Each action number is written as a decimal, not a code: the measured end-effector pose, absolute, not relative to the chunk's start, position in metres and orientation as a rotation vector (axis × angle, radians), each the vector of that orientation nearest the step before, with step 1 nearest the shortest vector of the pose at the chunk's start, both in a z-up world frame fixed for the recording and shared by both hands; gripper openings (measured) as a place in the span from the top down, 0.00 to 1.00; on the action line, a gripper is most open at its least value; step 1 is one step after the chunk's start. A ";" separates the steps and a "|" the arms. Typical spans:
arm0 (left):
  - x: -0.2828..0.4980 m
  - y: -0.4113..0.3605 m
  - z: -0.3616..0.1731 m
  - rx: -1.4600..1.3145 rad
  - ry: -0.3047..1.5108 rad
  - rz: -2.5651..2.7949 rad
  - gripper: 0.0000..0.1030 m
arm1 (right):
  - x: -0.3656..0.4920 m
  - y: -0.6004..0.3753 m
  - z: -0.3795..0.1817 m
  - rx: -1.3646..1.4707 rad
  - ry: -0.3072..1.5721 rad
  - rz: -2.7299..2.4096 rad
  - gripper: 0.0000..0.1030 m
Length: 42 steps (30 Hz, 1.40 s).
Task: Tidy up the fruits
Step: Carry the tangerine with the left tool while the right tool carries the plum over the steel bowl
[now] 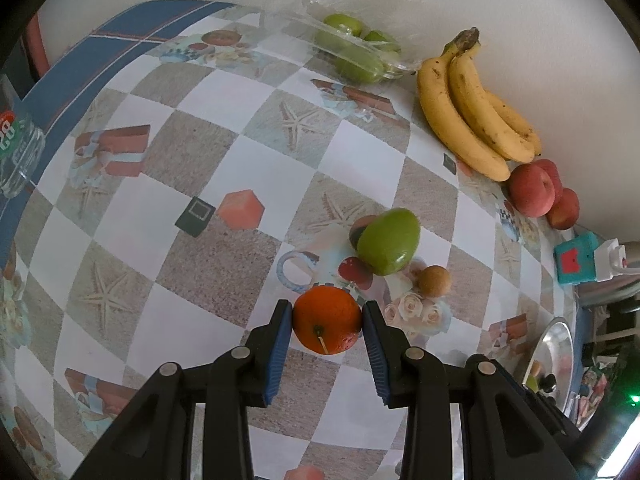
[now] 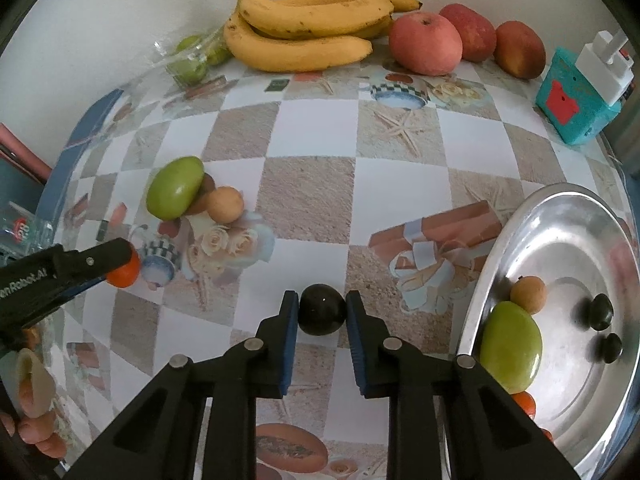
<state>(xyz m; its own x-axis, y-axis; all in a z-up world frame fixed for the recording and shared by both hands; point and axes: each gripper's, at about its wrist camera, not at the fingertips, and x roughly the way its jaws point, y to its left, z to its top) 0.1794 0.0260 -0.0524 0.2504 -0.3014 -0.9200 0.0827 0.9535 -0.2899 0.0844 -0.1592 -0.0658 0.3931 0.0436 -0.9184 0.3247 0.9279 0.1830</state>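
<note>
In the left wrist view my left gripper (image 1: pixel 327 326) is shut on an orange tangerine (image 1: pixel 326 318), both blue pads against its sides, low over the tablecloth. Just beyond it lie a green mango (image 1: pixel 389 246) and a small tan round fruit (image 1: pixel 434 280). In the right wrist view my right gripper (image 2: pixel 322 312) is shut on a small dark round fruit (image 2: pixel 322 309). To its right stands a steel bowl (image 2: pixel 560 216) holding a green mango (image 2: pixel 511 346), a tan fruit (image 2: pixel 528 289), two dark fruits (image 2: pixel 601 311) and an orange fruit at its near rim. The left gripper's finger (image 2: pixel 80 264) shows at the left.
Along the wall lie a banana bunch (image 2: pixel 304 28), three red apples (image 2: pixel 424 42) and a clear bag of green fruit (image 1: pixel 356 52). A teal box with a white plug (image 2: pixel 572 100) sits at the far right. A glass jar (image 1: pixel 16 148) stands near the left table edge.
</note>
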 end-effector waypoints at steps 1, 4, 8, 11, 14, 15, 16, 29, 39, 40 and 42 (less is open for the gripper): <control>0.179 0.026 -0.051 -0.193 1.290 -0.264 0.63 | 0.084 -0.159 -0.063 0.361 1.153 -0.179 0.76; 0.178 0.026 -0.045 -0.194 1.279 -0.269 0.63 | 0.082 -0.160 -0.053 0.363 1.130 -0.169 0.76; 0.175 0.023 -0.031 -0.199 1.248 -0.284 0.63 | 0.079 -0.162 -0.034 0.350 1.095 -0.178 0.76; 0.174 0.021 -0.022 -0.195 1.227 -0.291 0.63 | 0.077 -0.164 -0.020 0.344 1.074 -0.185 0.76; 0.172 0.017 -0.012 -0.191 1.202 -0.303 0.63 | 0.074 -0.167 -0.008 0.337 1.058 -0.202 0.76; 0.171 0.016 -0.009 -0.187 1.196 -0.306 0.63 | 0.072 -0.169 -0.004 0.337 1.056 -0.208 0.76; 0.171 0.014 -0.006 -0.184 1.189 -0.309 0.63 | 0.072 -0.170 -0.001 0.338 1.055 -0.213 0.76; 0.153 -0.018 0.033 -0.154 1.106 -0.407 0.63 | 0.051 -0.190 0.036 0.337 1.012 -0.286 0.76; 0.126 -0.068 0.053 -0.032 1.053 -0.480 0.63 | 0.038 -0.209 0.043 0.389 0.994 -0.309 0.76; 0.124 -0.071 0.054 -0.023 1.050 -0.485 0.63 | 0.037 -0.211 0.043 0.391 0.992 -0.310 0.76; 0.117 -0.083 0.056 0.008 1.039 -0.502 0.63 | 0.034 -0.217 0.044 0.410 0.987 -0.309 0.76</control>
